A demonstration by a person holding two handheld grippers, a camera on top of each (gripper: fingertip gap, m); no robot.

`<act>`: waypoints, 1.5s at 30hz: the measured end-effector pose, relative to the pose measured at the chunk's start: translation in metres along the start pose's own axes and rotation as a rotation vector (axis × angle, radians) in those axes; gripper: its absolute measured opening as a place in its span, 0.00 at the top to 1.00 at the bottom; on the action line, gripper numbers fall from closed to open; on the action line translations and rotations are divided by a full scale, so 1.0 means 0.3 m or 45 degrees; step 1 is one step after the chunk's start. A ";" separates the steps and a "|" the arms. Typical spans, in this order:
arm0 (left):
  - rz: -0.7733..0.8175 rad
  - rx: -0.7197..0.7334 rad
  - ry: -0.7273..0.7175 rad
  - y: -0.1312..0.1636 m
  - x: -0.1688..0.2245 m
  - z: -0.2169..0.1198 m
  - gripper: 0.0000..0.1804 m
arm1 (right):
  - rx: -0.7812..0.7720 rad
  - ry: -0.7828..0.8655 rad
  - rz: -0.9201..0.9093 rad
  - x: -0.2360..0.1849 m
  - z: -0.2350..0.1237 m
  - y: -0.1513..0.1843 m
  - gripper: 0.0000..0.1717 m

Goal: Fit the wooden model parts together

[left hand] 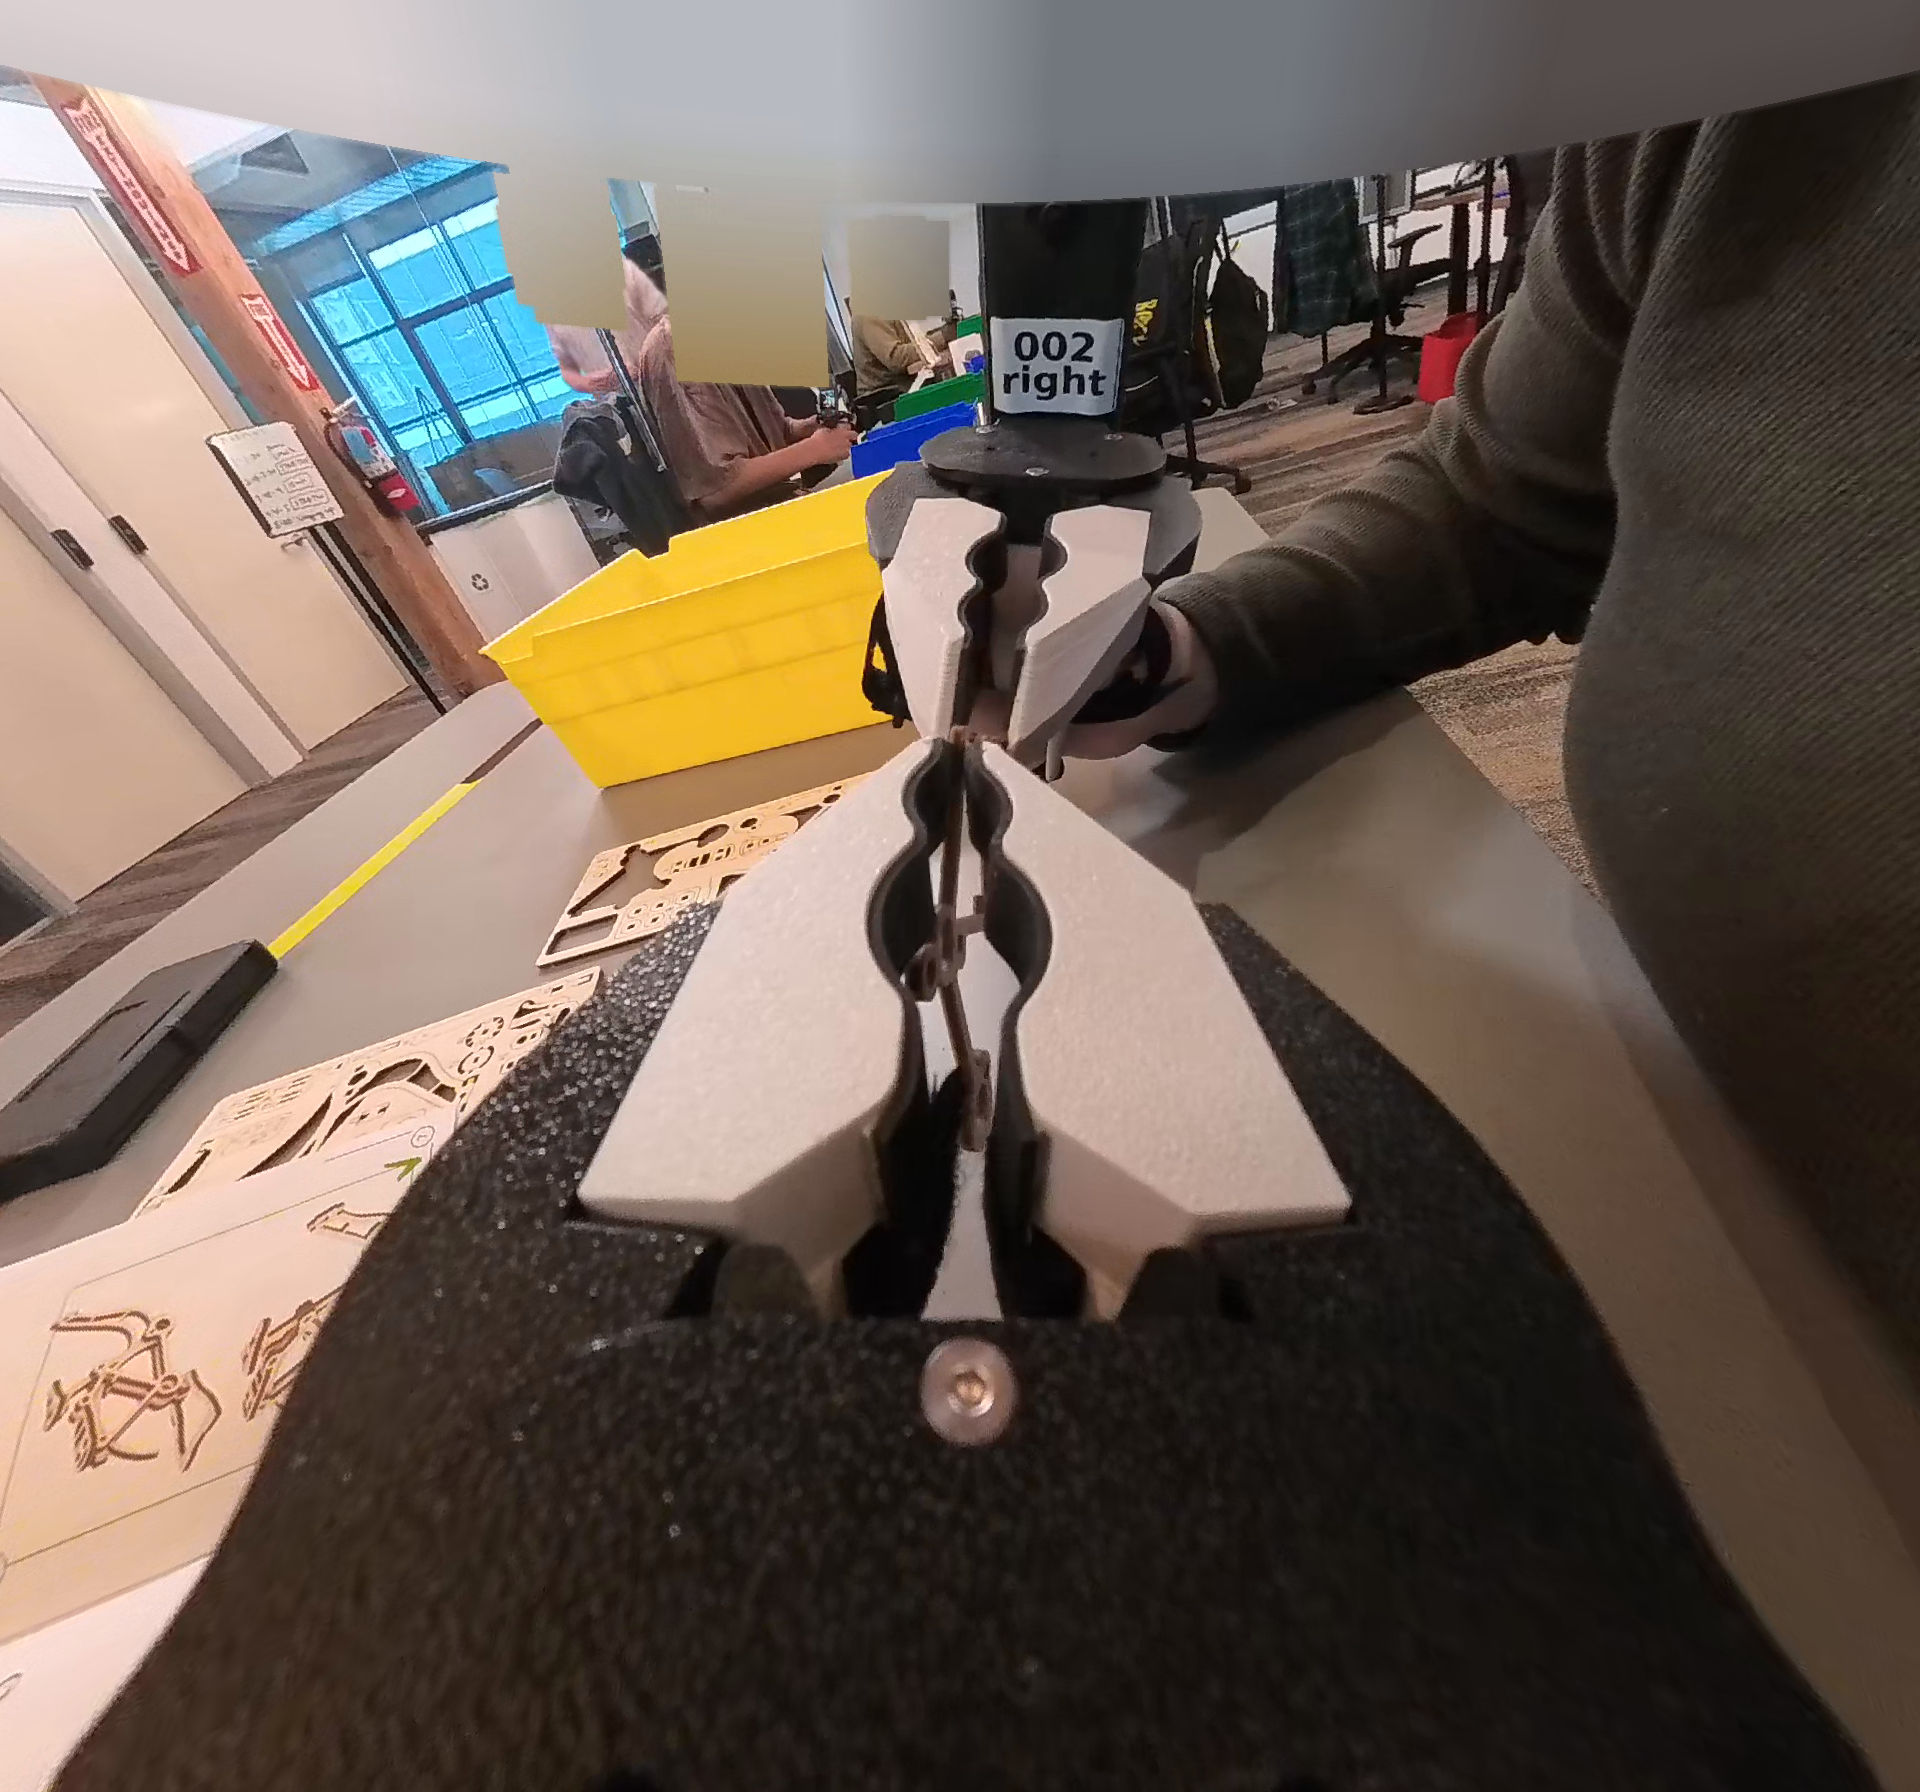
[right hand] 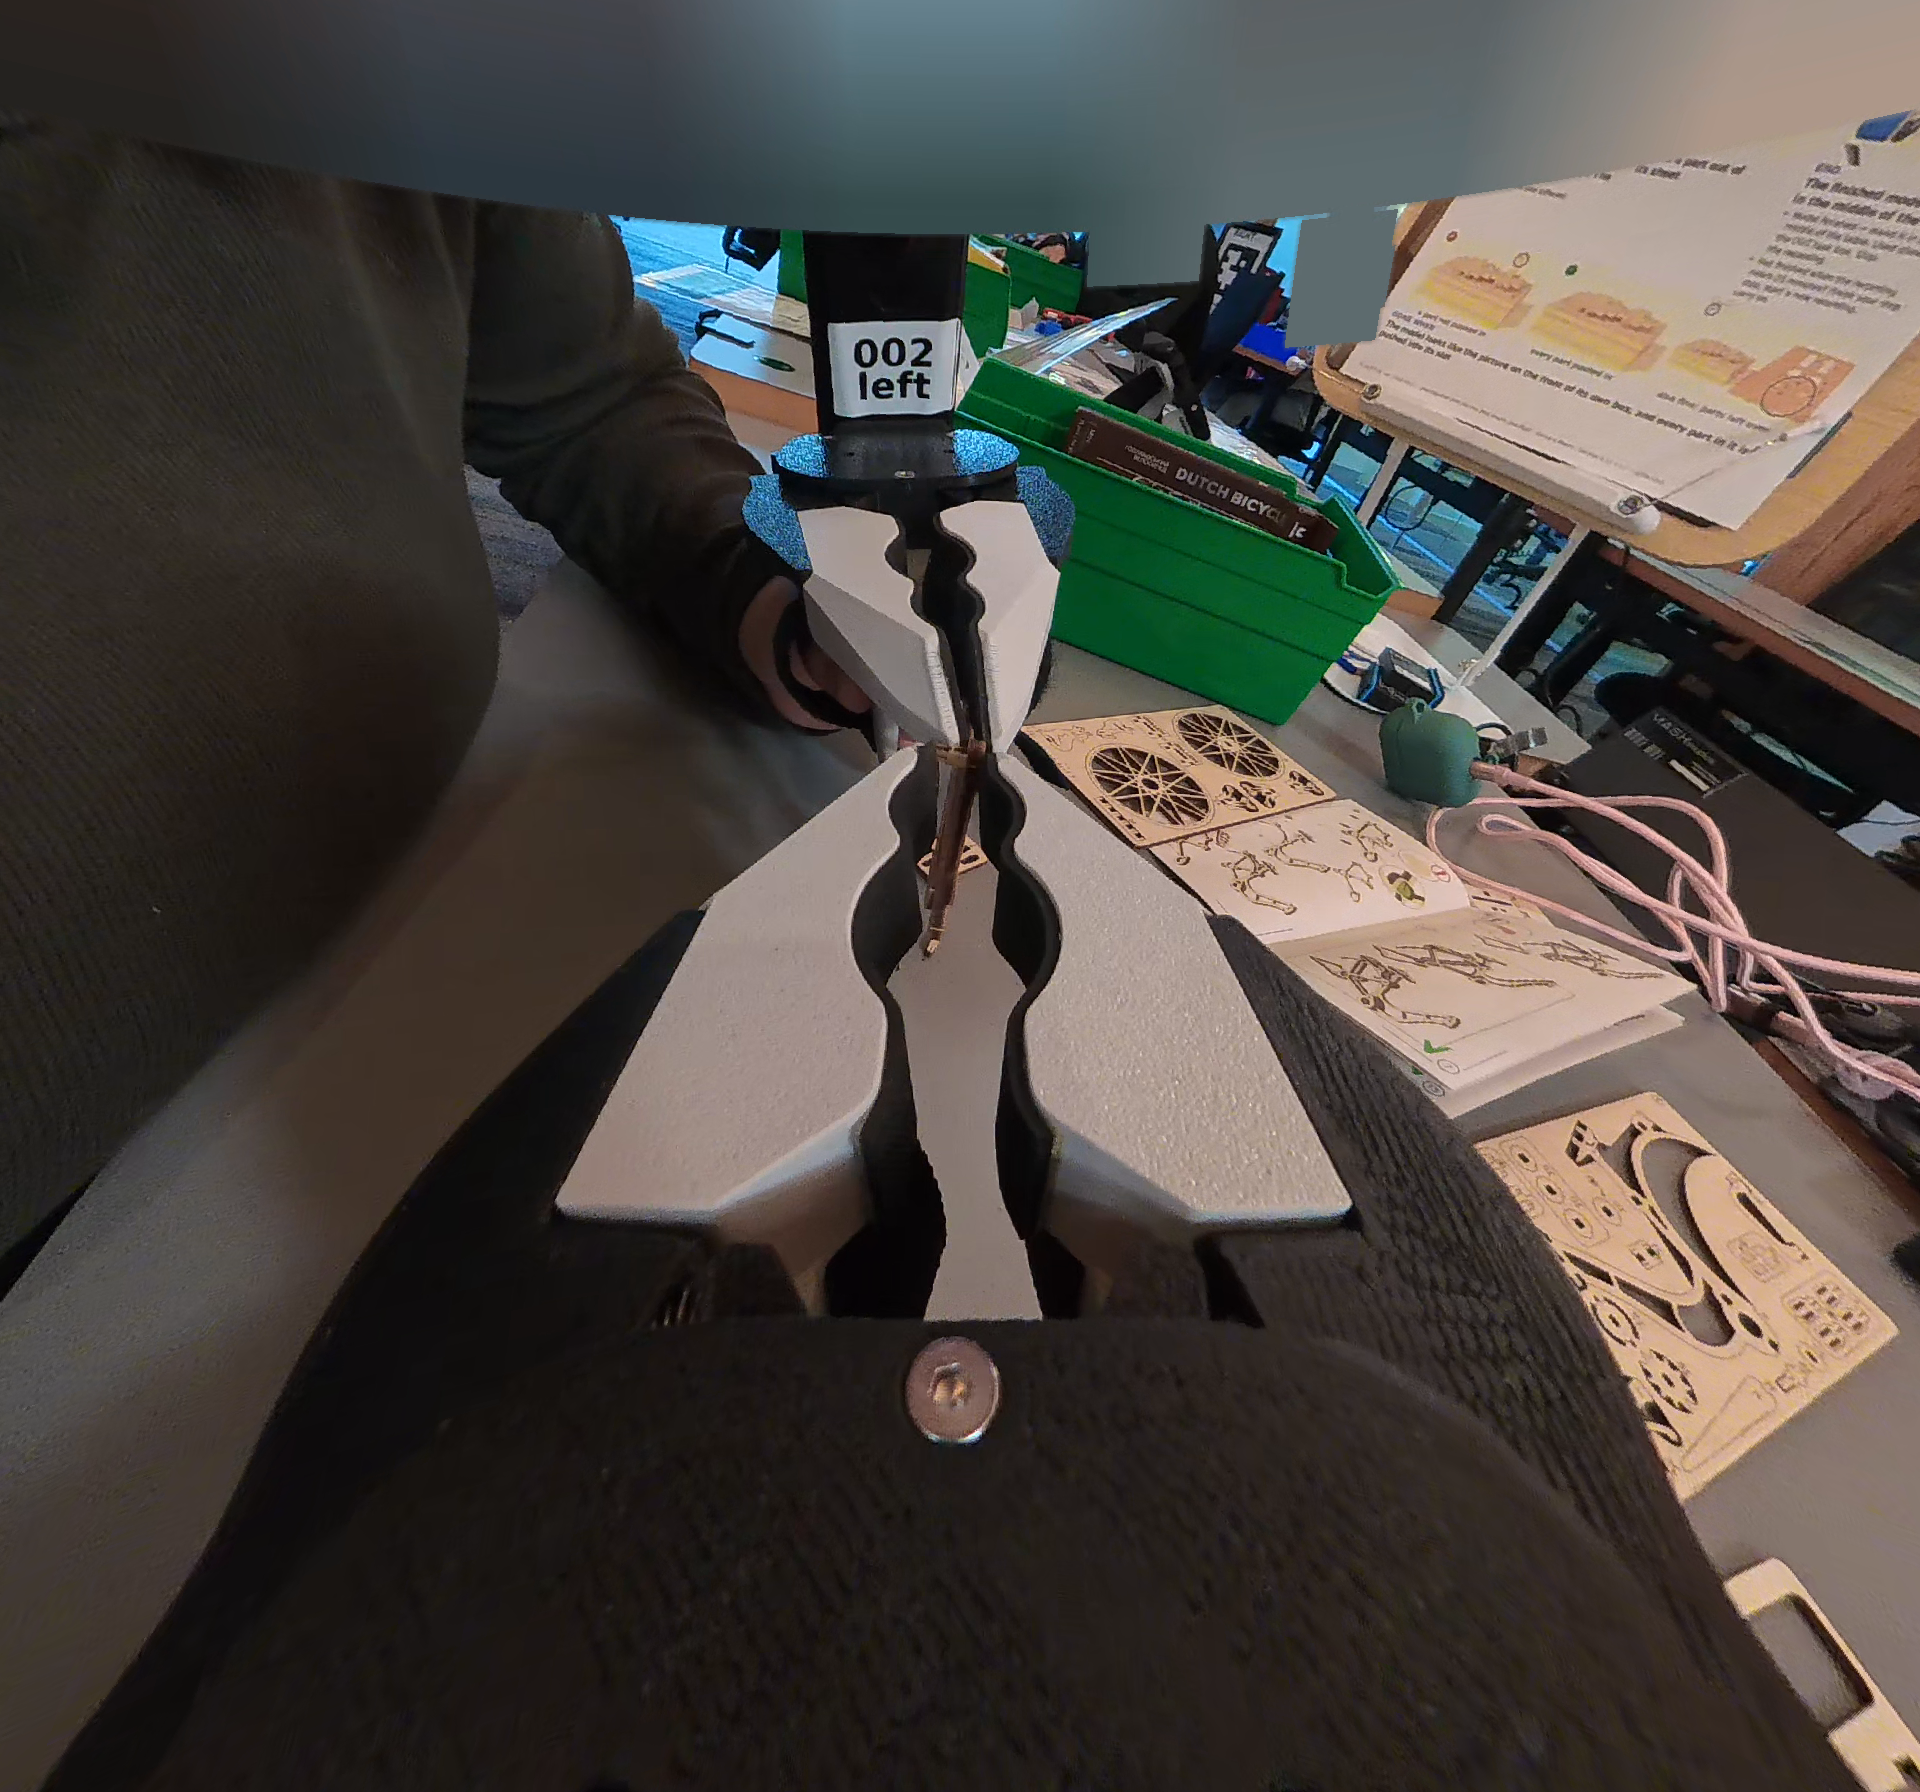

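**Two claws tip to tip above a crowded desk**

Left wrist view: your left claw [left hand: 961,755] is closed on a thin dark wooden part [left hand: 951,921] that runs edge-on between its pads. Its tips meet those of your right claw [left hand: 982,729] above the grey desk [left hand: 1351,911]. A yellow bin [left hand: 707,662] stands just behind that meeting point. Two punched wooden sheets [left hand: 686,869] and a printed instruction card [left hand: 156,1379] lie to the left, partly hidden by the claw's body. A black flat block [left hand: 114,1046] sits at the desk's left edge. Your sleeve [left hand: 1455,537] fills the right side.

Right wrist view: your right claw [right hand: 961,755] grips a slim wooden piece [right hand: 951,838], which hangs between its fingers. The left claw [right hand: 961,724] closes on its own part directly ahead. A green bin [right hand: 1195,599], a wheel sheet [right hand: 1184,766], an open booklet [right hand: 1403,932], a pink cable [right hand: 1662,901] and another punched sheet [right hand: 1683,1295] crowd the right.
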State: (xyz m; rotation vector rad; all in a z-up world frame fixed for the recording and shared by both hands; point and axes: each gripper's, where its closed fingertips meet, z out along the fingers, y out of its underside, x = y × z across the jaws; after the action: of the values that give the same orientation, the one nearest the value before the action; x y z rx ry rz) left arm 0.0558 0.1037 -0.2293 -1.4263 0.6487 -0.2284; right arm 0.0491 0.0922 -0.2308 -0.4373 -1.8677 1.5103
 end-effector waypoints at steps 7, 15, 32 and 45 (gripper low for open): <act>0.093 0.004 -0.002 -0.008 0.012 -0.003 1.00 | -0.006 -0.003 -0.052 -0.010 0.001 -0.007 0.97; 0.472 -0.025 -0.075 -0.029 0.044 -0.006 1.00 | 0.028 0.048 -0.310 -0.042 -0.004 -0.031 0.96; 0.587 -0.018 -0.132 -0.048 0.046 -0.015 1.00 | -0.024 0.078 -0.304 -0.045 0.000 -0.045 0.96; 0.491 -0.019 -0.128 -0.044 0.049 -0.004 1.00 | 0.016 0.098 -0.280 -0.032 -0.007 -0.042 0.90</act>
State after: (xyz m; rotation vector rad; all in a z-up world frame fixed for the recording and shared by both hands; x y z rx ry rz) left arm 0.0701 0.0929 -0.2209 -1.2886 0.8279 0.1506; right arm 0.0593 0.0843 -0.2214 -0.2696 -1.7825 1.3392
